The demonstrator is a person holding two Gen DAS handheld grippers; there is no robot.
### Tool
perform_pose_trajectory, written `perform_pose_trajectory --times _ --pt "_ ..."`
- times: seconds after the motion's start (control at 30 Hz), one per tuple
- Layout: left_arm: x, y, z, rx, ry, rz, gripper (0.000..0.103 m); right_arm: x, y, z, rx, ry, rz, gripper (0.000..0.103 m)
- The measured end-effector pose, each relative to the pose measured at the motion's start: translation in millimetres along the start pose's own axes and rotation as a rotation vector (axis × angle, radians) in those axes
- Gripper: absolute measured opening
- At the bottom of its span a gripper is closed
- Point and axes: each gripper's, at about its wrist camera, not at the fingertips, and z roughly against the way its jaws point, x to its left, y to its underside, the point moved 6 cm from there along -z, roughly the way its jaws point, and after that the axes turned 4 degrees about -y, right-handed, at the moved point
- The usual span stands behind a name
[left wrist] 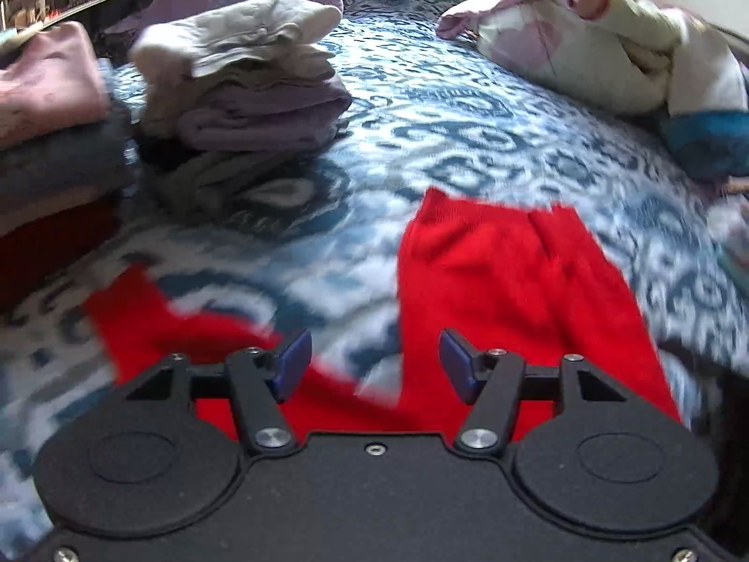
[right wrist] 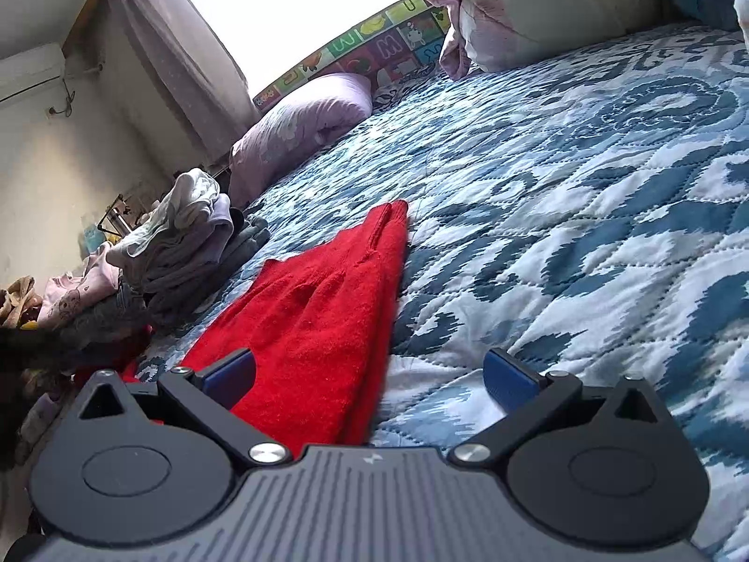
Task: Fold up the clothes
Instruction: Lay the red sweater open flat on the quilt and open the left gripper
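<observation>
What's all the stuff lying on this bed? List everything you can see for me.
Red garment: one, red knit, lying on the quilt right in front of both grippers.
Folded stack: one pile, white, lilac and grey, to the left of the red garment.
Second pile: one, pink over grey, far left edge.
Lilac pillow: one, behind the folded stack.
Floral bedding bundle: one, cream and pink, far right.
Quilt: one, blue and white pattern, covering the bed.
Alphabet mat: one, multicoloured, along the far side.
Left gripper: black, blue pads, open.
Right gripper: black, blue pads, open.
</observation>
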Motion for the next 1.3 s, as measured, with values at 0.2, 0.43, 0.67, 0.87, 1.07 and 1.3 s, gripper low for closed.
perform_pose_trajectory --times 0.2,0.43,0.67,0.87,1.07,1.3 --pt "-25.2 59.2 24.8 0.045 0.074 -0.123 0.025 3.5 -0.2 -1.2 0.037 0.032 0.007 0.102" --pt "-36.1 96.9 -13.2 0.146 0.055 -0.124 0.025 20.1 -6.3 6.1 0.158 0.142 0.027 0.077" --pt "-23.9 83.8 5.3 0.040 0.156 0.096 0.063 31.3 -29.6 26.3 0.135 0.140 0.035 0.068" --pt "-31.2 80.4 6.8 -0.011 0.058 0.097 0.080 40.2 -49.4 -12.6 0.180 0.206 0.132 0.056" --pt "-31.1 78.2 7.1 -0.056 0.054 0.035 0.083 49.6 -66.3 -65.4 0.234 0.250 0.262 0.055" --pt "-30.1 82.9 1.9 -0.040 0.139 0.075 0.083 53.7 -76.1 -108.8 0.285 0.254 0.359 0.044"
